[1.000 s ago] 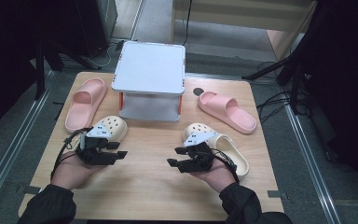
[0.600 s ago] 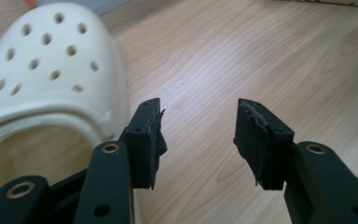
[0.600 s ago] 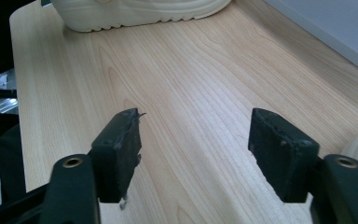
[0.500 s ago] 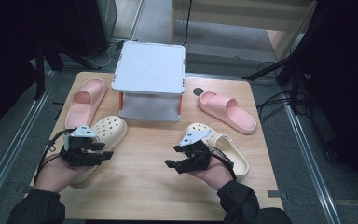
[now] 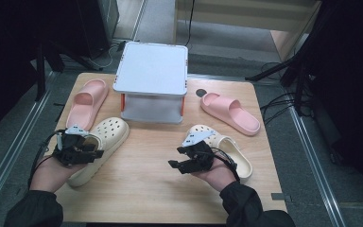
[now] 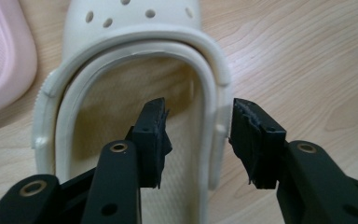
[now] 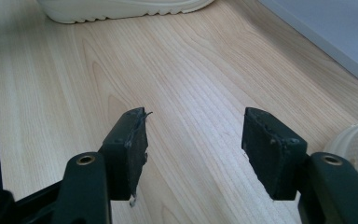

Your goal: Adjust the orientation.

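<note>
The left gripper [image 6: 198, 140] straddles the cream clog's [image 5: 99, 146] side wall, jaws just narrowing but not yet pinching — light, springy foam, so that rim suits. The right gripper [image 7: 193, 149] hangs wide, empty.

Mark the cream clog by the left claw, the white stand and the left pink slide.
cream clog [image 6: 135, 21], left gripper view, perforated toe.
white stand [image 5: 152, 68], high view, top panel.
left pink slide [image 5: 87, 97], high view, strap.

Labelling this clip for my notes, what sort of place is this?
Probably a lab or workshop recording station: a light wooden table on a grey floor, black equipment stands with cables, and a small white raised shelf.
</note>
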Available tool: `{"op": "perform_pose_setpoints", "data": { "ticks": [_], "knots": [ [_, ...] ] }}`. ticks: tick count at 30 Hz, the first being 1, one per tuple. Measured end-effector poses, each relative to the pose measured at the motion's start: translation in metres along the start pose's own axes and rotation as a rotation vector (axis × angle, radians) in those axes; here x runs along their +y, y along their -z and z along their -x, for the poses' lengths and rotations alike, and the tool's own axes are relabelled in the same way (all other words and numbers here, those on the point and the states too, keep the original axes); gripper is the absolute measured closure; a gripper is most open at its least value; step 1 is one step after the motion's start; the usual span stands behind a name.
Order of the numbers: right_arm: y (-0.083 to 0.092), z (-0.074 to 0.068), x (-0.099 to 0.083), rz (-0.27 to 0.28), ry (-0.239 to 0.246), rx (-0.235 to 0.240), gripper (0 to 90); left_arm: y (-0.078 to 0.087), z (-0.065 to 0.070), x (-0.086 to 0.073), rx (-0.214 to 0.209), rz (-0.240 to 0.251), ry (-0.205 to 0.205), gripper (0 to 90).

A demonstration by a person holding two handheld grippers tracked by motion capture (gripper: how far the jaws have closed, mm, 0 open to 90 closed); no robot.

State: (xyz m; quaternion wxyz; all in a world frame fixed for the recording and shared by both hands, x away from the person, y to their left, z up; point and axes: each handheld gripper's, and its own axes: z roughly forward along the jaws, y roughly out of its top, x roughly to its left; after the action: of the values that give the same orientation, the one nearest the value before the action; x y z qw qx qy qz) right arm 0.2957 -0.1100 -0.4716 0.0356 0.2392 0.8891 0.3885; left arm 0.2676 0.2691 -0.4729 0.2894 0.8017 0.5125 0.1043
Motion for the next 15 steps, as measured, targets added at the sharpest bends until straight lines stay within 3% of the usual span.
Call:
{"op": "perform_pose_setpoints", "data": {
  "ticks": [8,12,15],
  "knots": [
    [-0.002,0.000,-0.001,-0.009,0.005,-0.006,42.1,-0.018,-0.001,0.007,-0.066,-0.024,-0.022,68.2],
    [-0.003,-0.001,-0.003,-0.014,0.003,-0.012,42.9,-0.017,0.001,0.011,-0.031,-0.028,-0.040,75.4],
    [-0.003,-0.001,-0.004,-0.018,0.002,-0.012,43.2,-0.012,0.000,0.013,-0.010,-0.012,-0.025,77.0]
  ]
}}
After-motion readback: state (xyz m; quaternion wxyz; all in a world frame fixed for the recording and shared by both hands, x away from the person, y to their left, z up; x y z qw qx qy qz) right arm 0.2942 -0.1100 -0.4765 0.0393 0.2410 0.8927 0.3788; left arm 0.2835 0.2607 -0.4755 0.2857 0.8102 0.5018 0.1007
